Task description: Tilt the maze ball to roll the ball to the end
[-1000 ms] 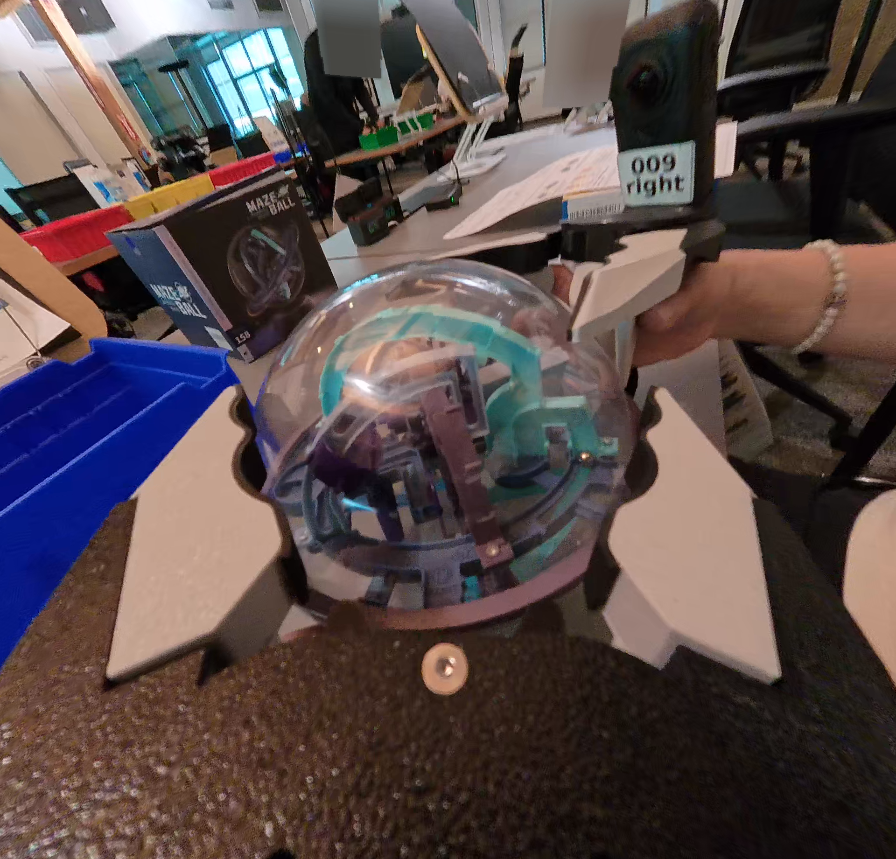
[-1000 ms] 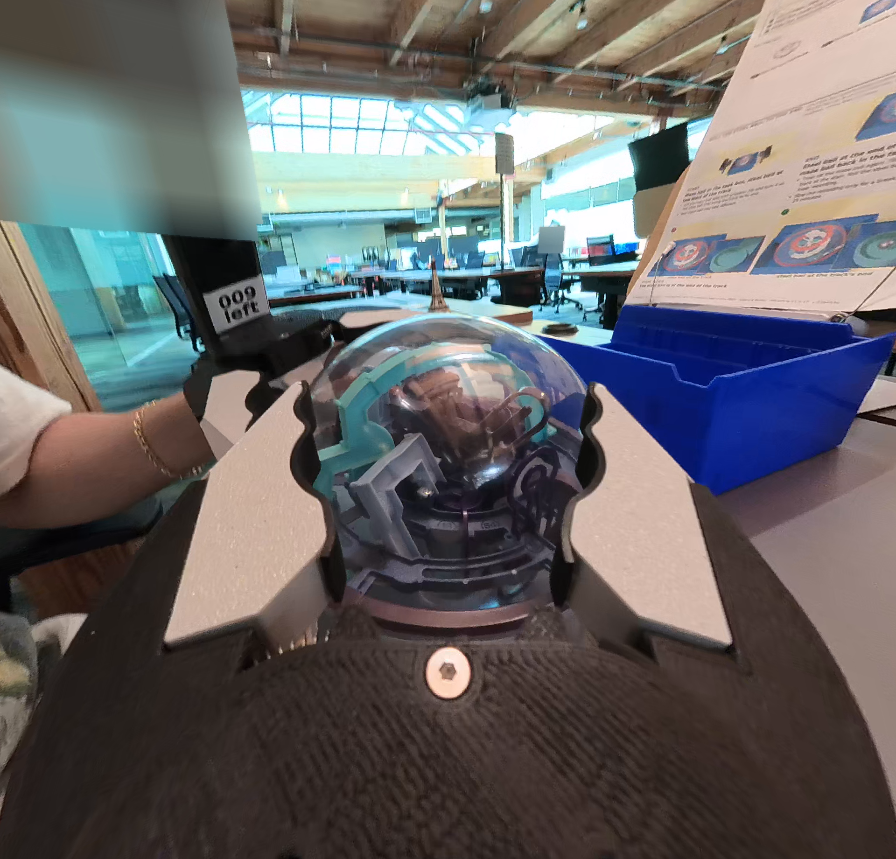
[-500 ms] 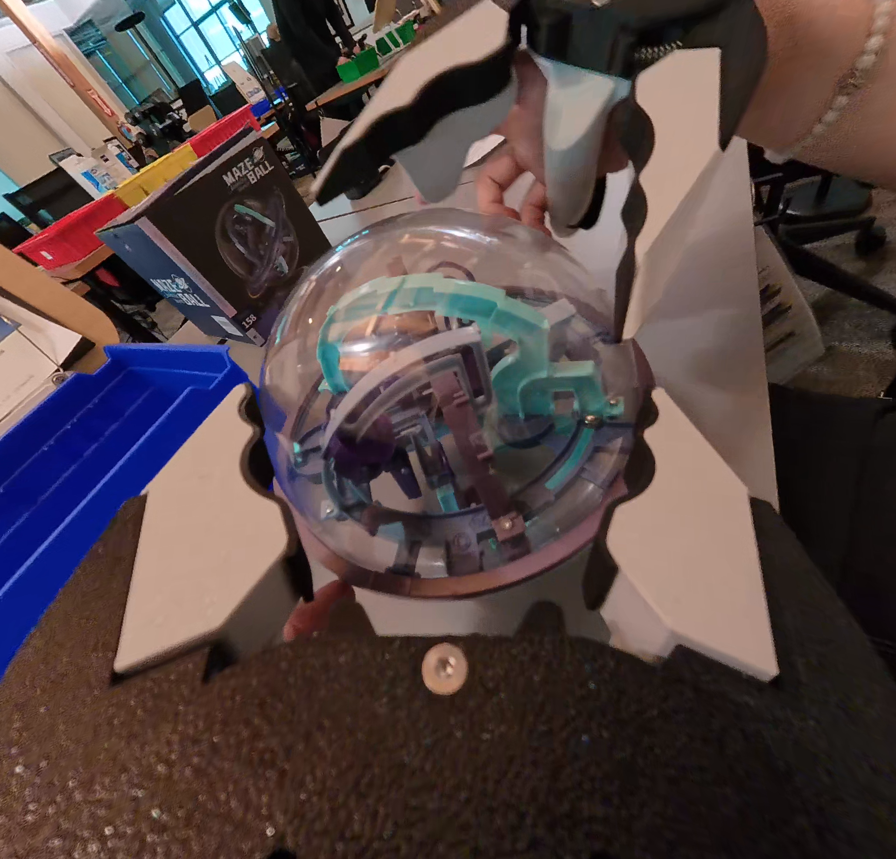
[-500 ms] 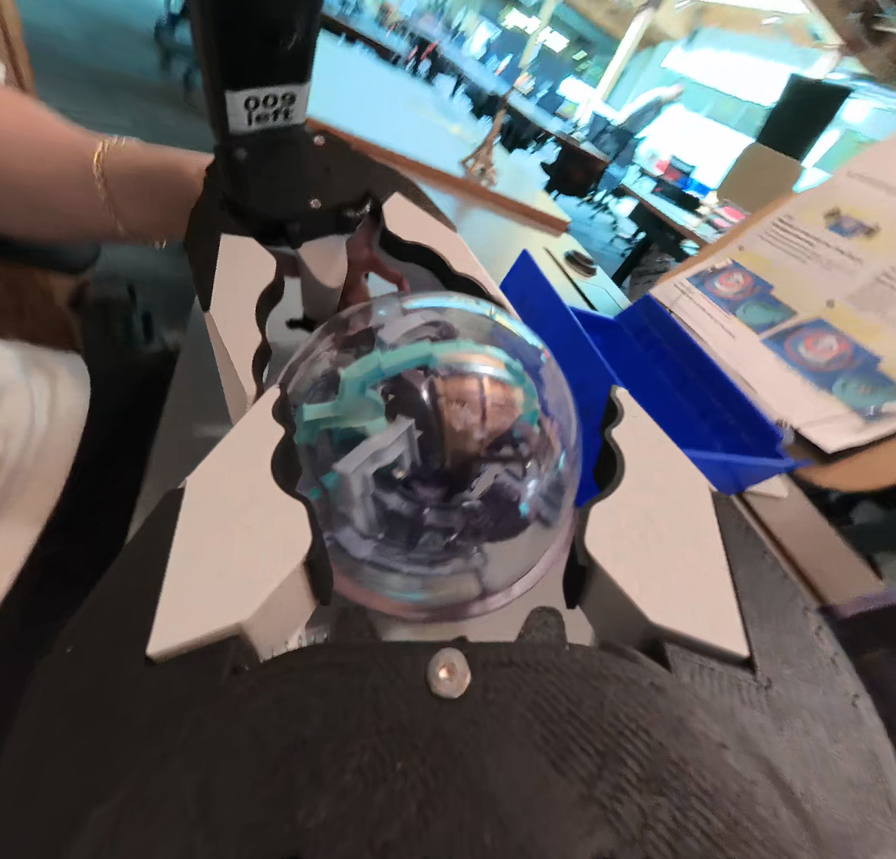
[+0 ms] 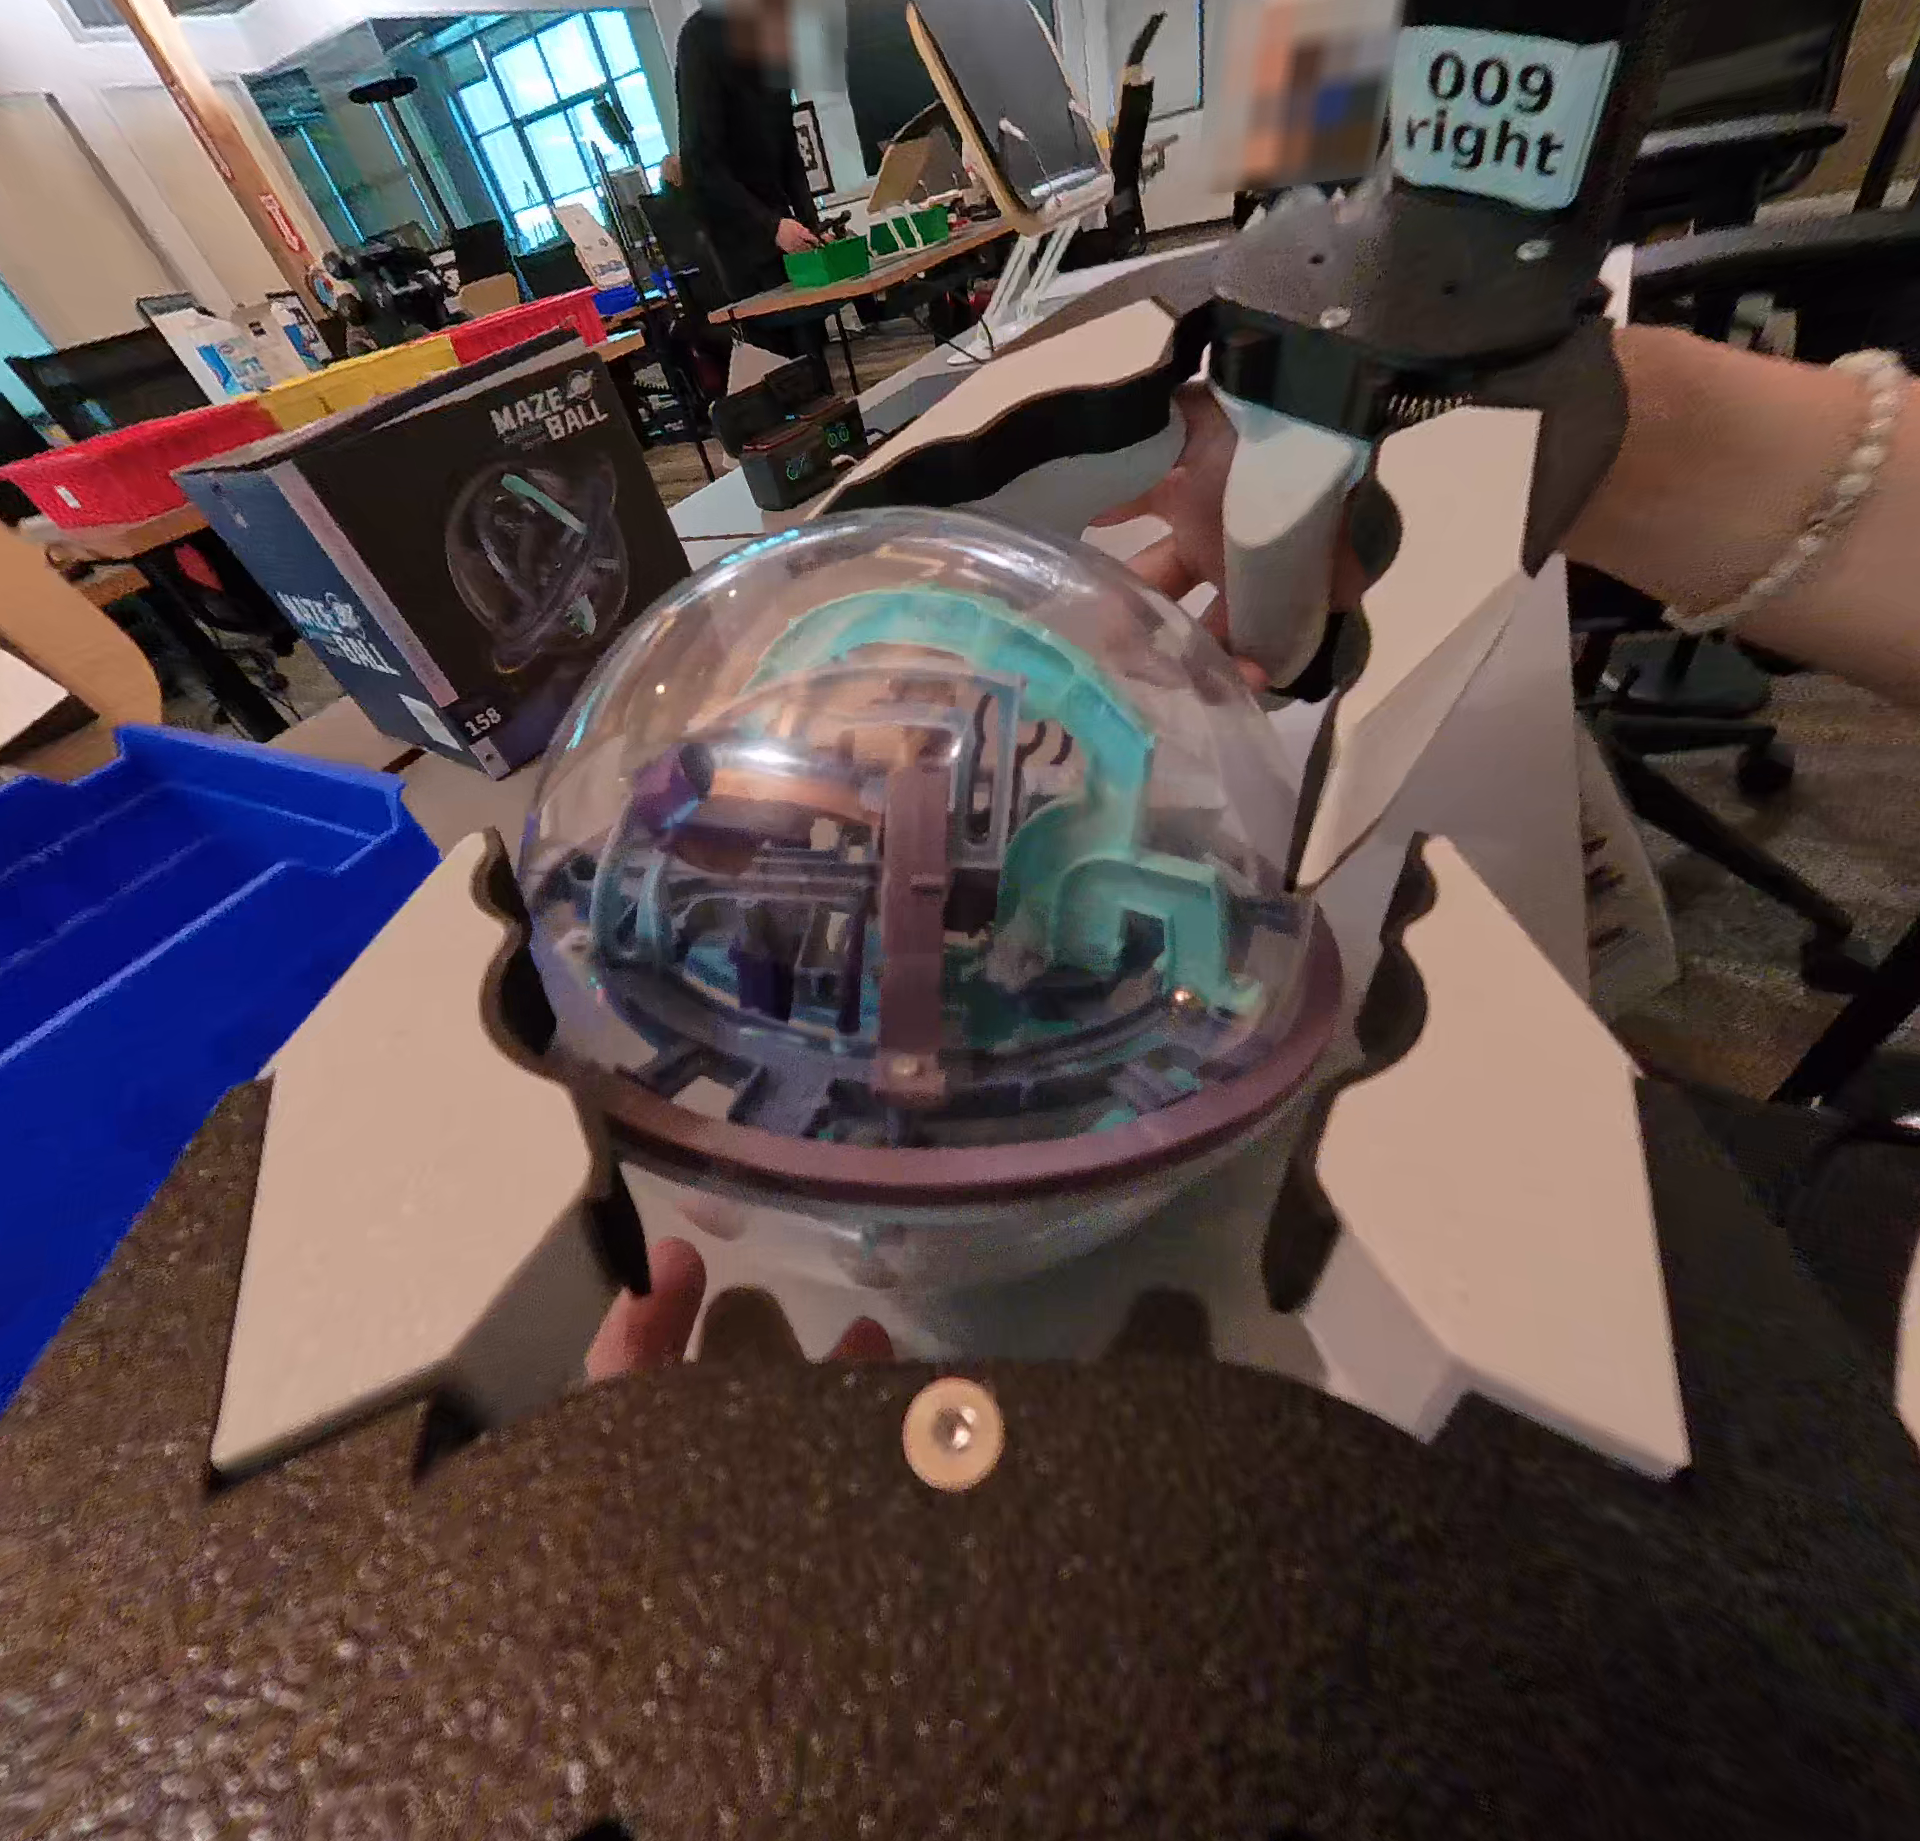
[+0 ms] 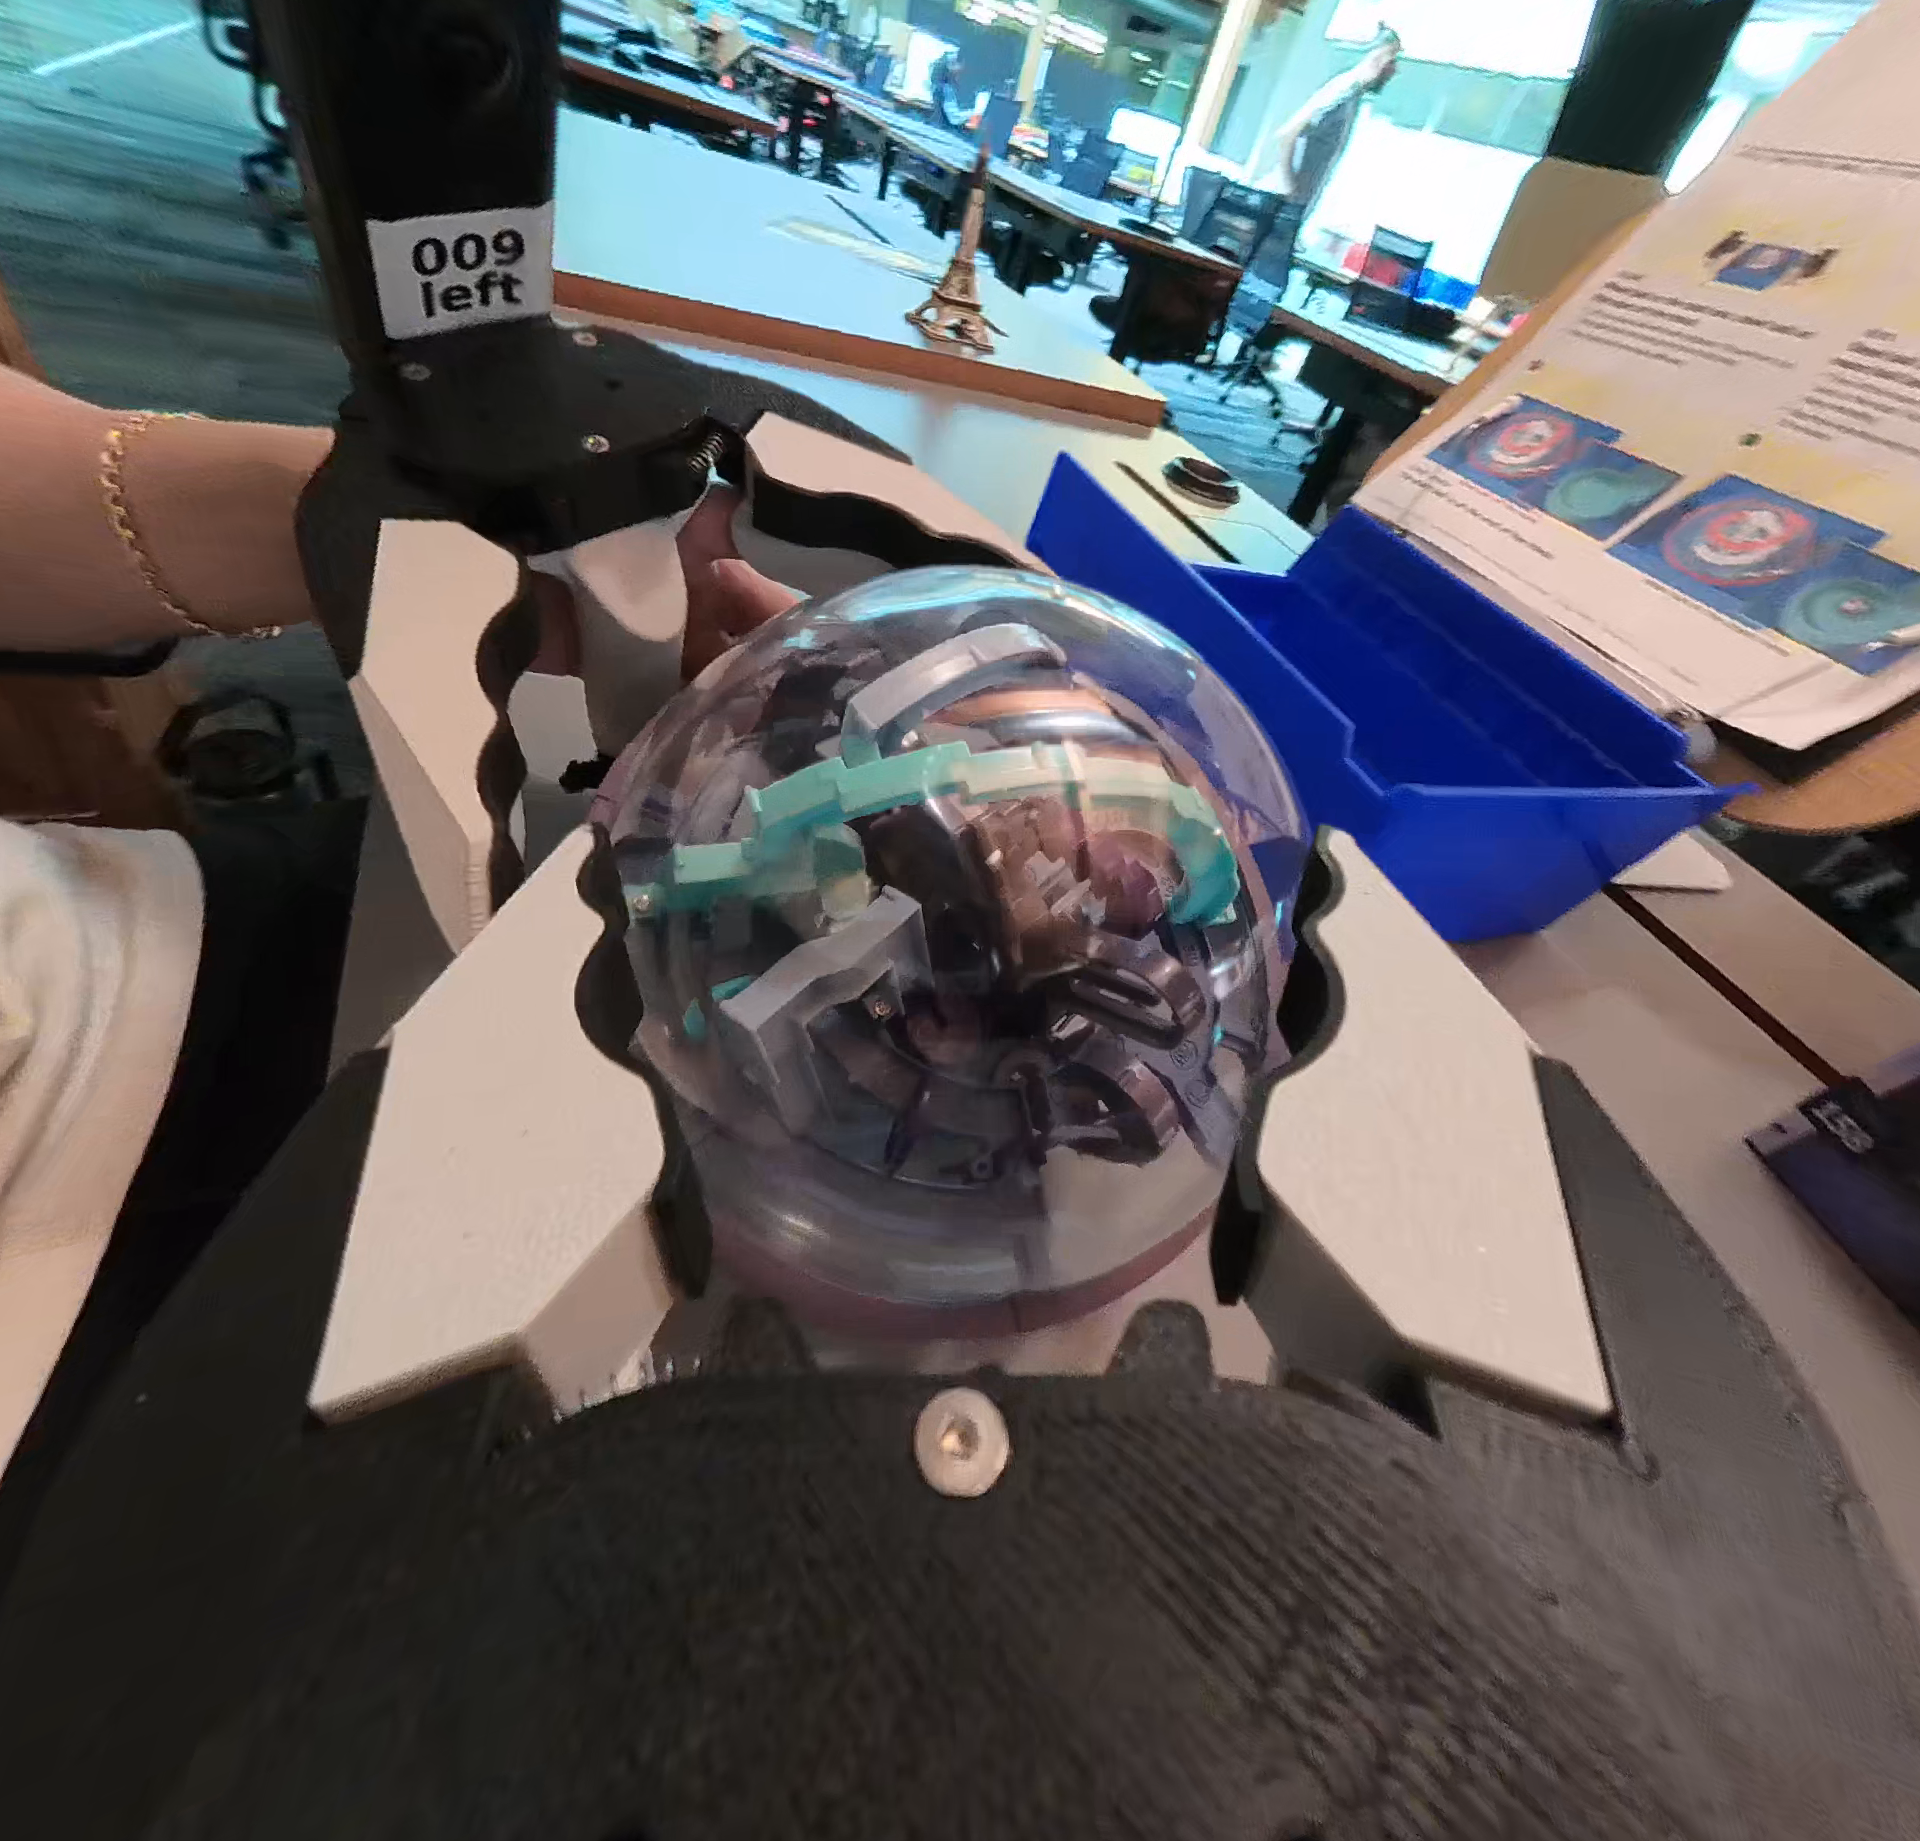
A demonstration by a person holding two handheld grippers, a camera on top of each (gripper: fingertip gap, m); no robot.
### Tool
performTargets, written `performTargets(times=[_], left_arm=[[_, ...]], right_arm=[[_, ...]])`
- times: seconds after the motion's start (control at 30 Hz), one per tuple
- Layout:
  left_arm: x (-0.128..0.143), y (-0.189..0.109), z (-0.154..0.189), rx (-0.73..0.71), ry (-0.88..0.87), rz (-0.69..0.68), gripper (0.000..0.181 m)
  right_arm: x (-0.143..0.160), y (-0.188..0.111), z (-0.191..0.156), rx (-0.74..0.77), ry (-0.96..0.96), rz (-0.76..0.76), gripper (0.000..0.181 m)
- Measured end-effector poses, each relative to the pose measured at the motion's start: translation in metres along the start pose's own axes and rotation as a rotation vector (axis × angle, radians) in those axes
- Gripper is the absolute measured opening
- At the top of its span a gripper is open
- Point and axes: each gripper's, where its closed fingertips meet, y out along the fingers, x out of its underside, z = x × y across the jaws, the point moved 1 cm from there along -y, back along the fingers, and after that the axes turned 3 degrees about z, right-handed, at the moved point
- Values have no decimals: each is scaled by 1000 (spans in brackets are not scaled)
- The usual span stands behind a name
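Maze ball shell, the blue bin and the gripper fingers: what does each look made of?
Maze ball: clear, glossy hard plastic shell by its window reflections, with matte teal, grey and purple plastic tracks inside. Blue bin: moulded plastic, smooth with a slight sheen. Fingers of the left gripper: pale grey, matte, probably printed plastic, with dark wavy inner pads, possibly rubber. Right gripper looks the same.

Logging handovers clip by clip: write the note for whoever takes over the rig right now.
Left tongs: shut on the maze ball, gripping its sides.
Right tongs: shut on the same sphere from the opposite side.
The maze ball is held off the table, between both tongs, dome up.
A small steel ball sits on the track near the teal rail; whether that is the end, I cannot tell.
Left: keep tilting until it reaches the end.
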Motion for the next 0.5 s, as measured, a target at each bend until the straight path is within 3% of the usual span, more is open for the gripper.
performTargets(times=[0.3, 0.5], left_arm=[[-11, 15, 20, 75, 97, 21, 158], [-34, 10, 17, 88, -84, 203, 147]], right_arm=[[12, -30, -10, 169, -37, -72, 125], [23, -42, -9, 218, -29, -93, 128]])
